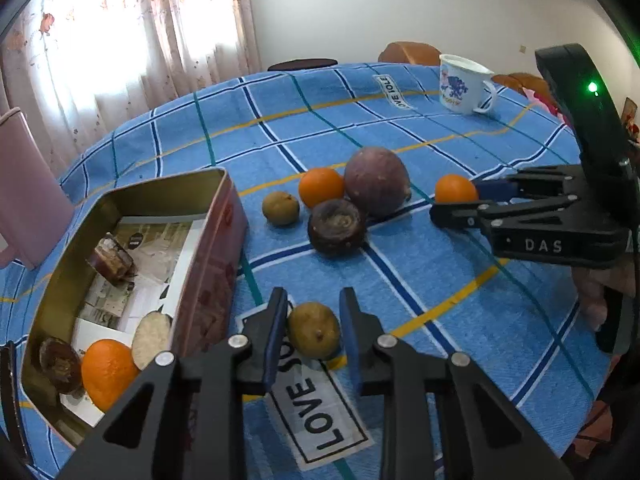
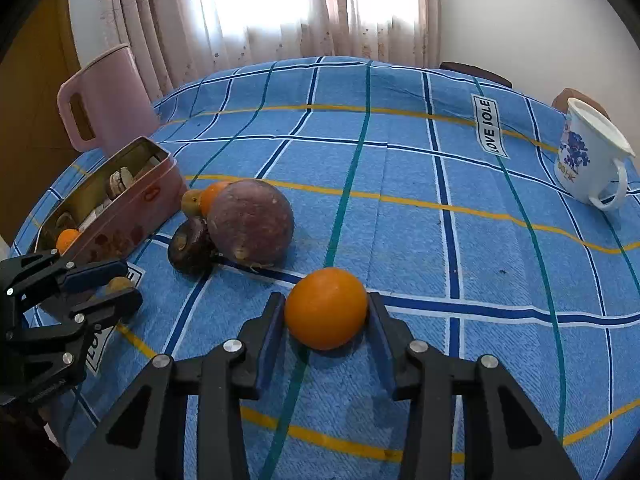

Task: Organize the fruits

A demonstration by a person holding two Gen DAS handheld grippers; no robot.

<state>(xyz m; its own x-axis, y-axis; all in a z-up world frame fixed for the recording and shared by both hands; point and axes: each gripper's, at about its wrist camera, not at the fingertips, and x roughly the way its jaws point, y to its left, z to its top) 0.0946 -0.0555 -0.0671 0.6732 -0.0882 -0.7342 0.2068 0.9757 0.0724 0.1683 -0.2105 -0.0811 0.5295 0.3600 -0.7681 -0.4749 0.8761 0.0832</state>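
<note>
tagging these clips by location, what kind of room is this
Probably a home dining room: a table under a blue checked tablecloth, sheer curtains over a bright window, and a white printed mug and pink pitcher beside the fruit.

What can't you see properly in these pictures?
- Tin box: in the left wrist view, the left hand-held gripper cuts off its near corner; what the dark wrapped item inside is stays unclear.
- Orange between the right hand-held gripper fingers: contact with the pads can't be made out.
- Brownish-green fruit: in the right wrist view, mostly hidden by the left gripper's fingers.
- Pink pitcher: cut off by the left wrist view's edge.
</note>
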